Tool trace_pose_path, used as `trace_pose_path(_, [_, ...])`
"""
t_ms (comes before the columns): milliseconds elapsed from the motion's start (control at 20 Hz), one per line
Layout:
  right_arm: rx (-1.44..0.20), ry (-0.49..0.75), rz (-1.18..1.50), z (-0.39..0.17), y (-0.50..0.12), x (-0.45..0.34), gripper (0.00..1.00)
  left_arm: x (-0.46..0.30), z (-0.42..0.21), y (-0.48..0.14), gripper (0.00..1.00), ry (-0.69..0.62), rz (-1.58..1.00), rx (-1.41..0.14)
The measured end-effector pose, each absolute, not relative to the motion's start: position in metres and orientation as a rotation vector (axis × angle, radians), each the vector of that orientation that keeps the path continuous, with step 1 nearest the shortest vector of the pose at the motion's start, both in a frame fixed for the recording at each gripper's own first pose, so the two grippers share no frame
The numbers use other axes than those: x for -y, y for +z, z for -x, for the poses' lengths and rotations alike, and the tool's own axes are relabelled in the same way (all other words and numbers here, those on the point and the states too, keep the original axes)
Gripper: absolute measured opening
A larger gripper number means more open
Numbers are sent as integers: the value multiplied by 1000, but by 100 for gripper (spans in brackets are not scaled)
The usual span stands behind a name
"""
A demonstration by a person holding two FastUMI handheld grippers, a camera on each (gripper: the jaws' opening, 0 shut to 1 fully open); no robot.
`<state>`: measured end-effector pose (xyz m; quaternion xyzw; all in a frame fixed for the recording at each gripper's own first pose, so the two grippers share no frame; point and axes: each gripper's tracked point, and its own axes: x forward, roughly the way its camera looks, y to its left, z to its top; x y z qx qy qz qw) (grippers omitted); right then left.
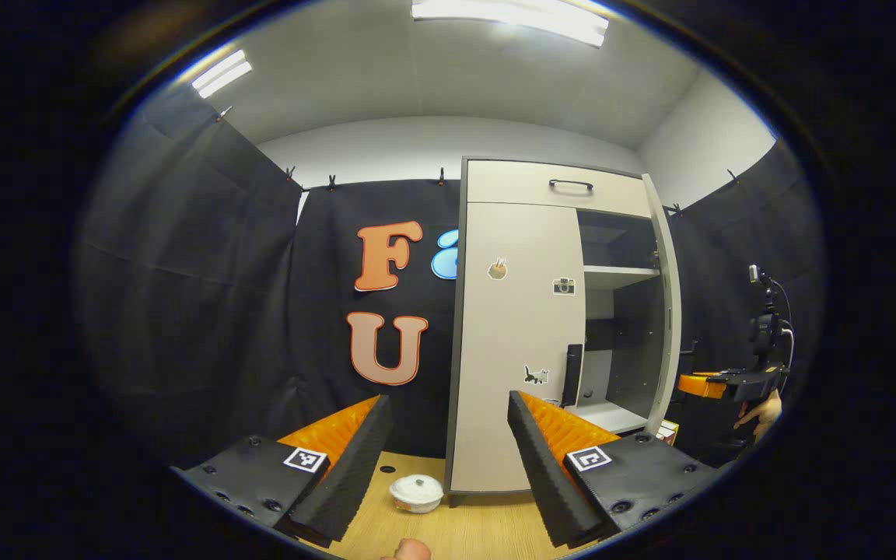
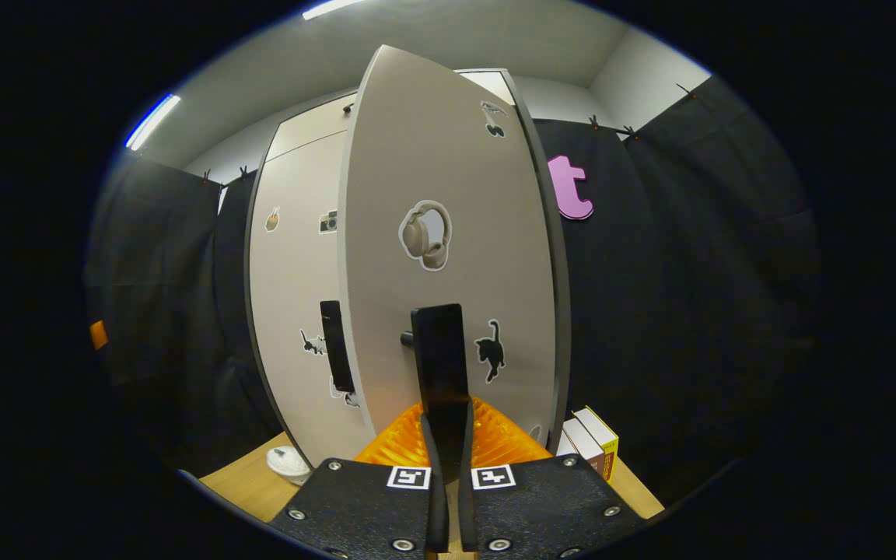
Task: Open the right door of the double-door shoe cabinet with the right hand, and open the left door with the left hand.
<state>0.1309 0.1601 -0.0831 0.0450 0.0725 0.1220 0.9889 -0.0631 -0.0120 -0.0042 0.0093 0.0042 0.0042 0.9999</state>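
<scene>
The right gripper (image 2: pixel 448 435) is clamped on the black handle (image 2: pixel 439 358) of the shoe cabinet's right door (image 2: pixel 448 194), both fingers pressed flat against the bar; the door stands swung out from the cabinet, its sticker-covered face toward the camera. Beside it, the left door (image 2: pixel 292 295) sits flush, its own handle (image 2: pixel 331 346) free. In the left gripper view, the left gripper (image 1: pixel 448 443) hangs back from the cabinet with fingers spread wide, gripping nothing. Below it, a white lidded bowl (image 1: pixel 417 492) rests on the wooden floor (image 1: pixel 479 529). Beyond, the closed left door (image 1: pixel 514 342) and open right door (image 1: pixel 666 311) frame dark shelves (image 1: pixel 621 274).
</scene>
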Motion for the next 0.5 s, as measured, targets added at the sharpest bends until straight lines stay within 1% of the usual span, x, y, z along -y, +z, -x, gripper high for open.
trace_pose_path(300, [-132, 190, -80, -127, -81, -140, 5, 24, 64, -2, 96, -7, -20, 6])
trace_pose_path(450, [-124, 109, -57, -128, -79, -117, 4, 30, 64, 0, 96, -21, -22, 6])
trace_pose_path(500, [-117, 79, -53, -129, -80, -107, 0, 33, 65, 0, 96, -23, -24, 8])
